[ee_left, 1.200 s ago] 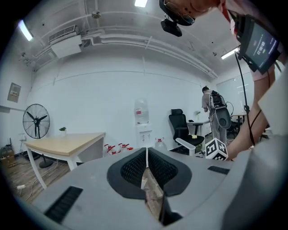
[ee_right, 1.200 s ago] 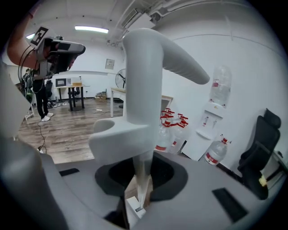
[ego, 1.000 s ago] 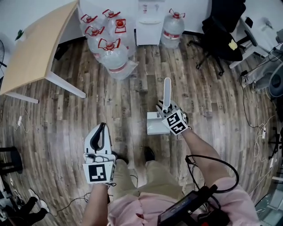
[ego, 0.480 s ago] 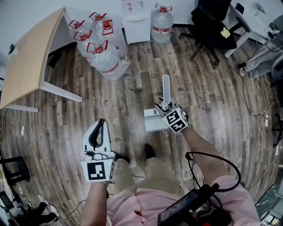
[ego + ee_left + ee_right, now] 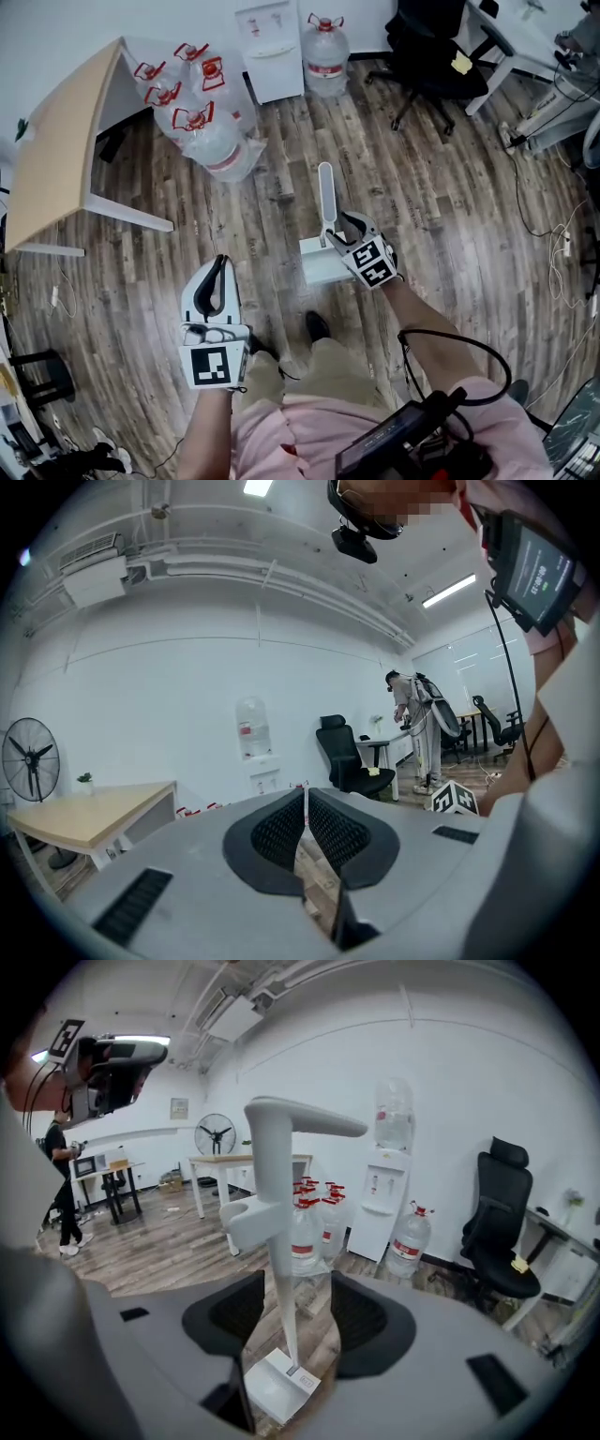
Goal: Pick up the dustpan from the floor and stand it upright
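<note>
On the wood floor [image 5: 450, 206] ahead of the person's shoes, the dustpan [image 5: 317, 264] stands with its handle [image 5: 325, 192] up. In the head view the right forearm reaches forward, with the right gripper [image 5: 339, 226] at the handle. Its body covers the pan's right edge. The left gripper [image 5: 217, 268] sits nearer the body, well apart from the dustpan, pointing forward. The left gripper view shows jaws pressed together with nothing between them. The right gripper view shows jaws spread. The handle stands between them, close to one pad and clear of the other. The gripper's body cuts off the pan's near corner.
</note>
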The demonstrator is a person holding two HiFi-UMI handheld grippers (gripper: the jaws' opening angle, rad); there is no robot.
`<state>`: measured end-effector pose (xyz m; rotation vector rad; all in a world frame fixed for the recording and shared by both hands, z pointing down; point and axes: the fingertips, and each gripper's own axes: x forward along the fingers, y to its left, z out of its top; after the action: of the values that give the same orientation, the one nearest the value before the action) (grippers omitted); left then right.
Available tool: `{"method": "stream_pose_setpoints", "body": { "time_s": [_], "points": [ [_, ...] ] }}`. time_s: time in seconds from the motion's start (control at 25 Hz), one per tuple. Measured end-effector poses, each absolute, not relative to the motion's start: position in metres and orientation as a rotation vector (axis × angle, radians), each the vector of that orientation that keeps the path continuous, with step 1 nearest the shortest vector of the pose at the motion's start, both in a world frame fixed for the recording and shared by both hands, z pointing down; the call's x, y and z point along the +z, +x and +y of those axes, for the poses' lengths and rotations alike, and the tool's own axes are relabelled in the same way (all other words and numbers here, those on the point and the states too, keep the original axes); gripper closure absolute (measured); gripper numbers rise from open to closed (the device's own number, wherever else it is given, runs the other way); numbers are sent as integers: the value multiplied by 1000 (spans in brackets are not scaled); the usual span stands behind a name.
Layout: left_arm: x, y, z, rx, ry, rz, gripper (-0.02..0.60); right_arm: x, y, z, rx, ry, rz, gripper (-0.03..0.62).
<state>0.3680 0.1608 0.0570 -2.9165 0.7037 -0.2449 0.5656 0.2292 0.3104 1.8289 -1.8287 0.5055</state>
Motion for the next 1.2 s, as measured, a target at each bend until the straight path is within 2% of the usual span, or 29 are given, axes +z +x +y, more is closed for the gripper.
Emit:
{"method": "stream_pose_setpoints", "body": {
  "time_s": [0.24, 0.48, 0.68, 0.88, 1.2],
  "points": [
    [35, 380, 168, -205, -2870, 658, 561, 263, 585, 273, 531, 2042, -1745, 375],
    [-23, 385, 181, -69, -2848, 703, 561, 144, 585, 295, 348, 2237, -1713, 416],
    [-73, 385, 197, 62, -2790, 691, 561, 37, 556, 278, 152, 2345, -1808, 459],
    [-109, 381, 216, 182, -2737, 643, 561, -24, 511, 262, 42, 2392, -1896, 581],
    [-106, 362, 210, 148, -2774, 698, 561, -40, 454, 249, -130, 2316, -1982, 592]
  ]
}}
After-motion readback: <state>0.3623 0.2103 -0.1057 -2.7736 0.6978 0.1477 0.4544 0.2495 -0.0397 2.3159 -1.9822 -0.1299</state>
